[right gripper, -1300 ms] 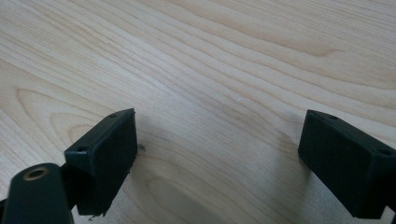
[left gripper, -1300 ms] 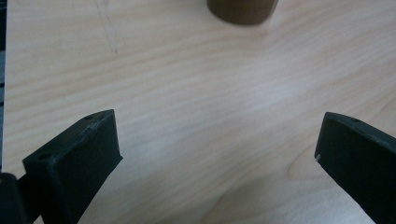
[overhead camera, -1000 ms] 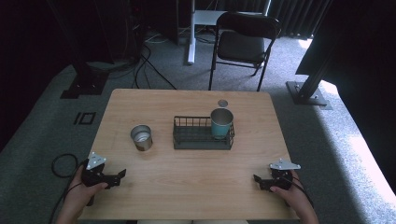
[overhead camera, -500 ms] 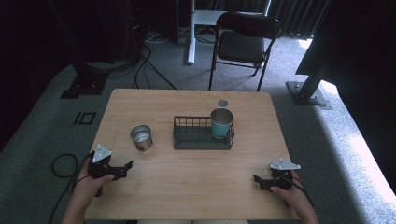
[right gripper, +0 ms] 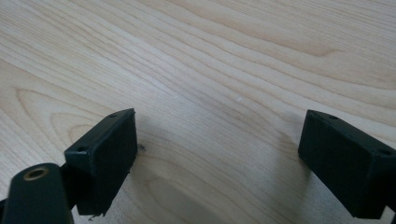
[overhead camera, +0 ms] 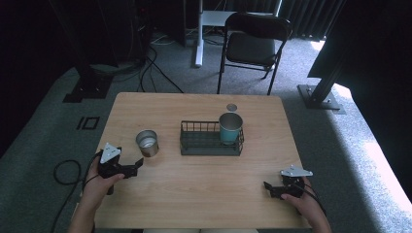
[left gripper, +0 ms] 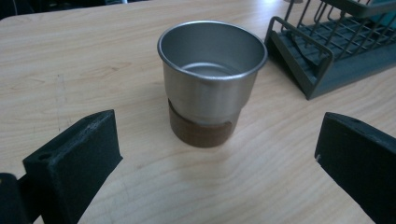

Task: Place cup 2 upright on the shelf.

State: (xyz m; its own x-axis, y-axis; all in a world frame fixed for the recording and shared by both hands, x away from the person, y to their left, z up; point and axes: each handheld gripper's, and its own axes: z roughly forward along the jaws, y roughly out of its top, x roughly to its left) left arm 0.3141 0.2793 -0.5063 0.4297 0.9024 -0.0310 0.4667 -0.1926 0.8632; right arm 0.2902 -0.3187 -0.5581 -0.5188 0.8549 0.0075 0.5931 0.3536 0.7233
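Holding our left gripper (overhead camera: 137,164) with jaws spread near the round steel cup (left gripper: 211,79); our right gripper's (overhead camera: 268,187) jaws are spread too.

the counter (overhead camera: 204,194) is light wood with visible grain, set on grey carpet (overhead camera: 340,141). a black folding chair (overhead camera: 255,46) stands beyond its far edge, beside a white post (overhead camera: 198,34). black cables (overhead camera: 155,58) trail across the floor at far left. dark drapes (overhead camera: 311,17) close the background (daylight falls in a bright patch (overhead camera: 388,165) at right).
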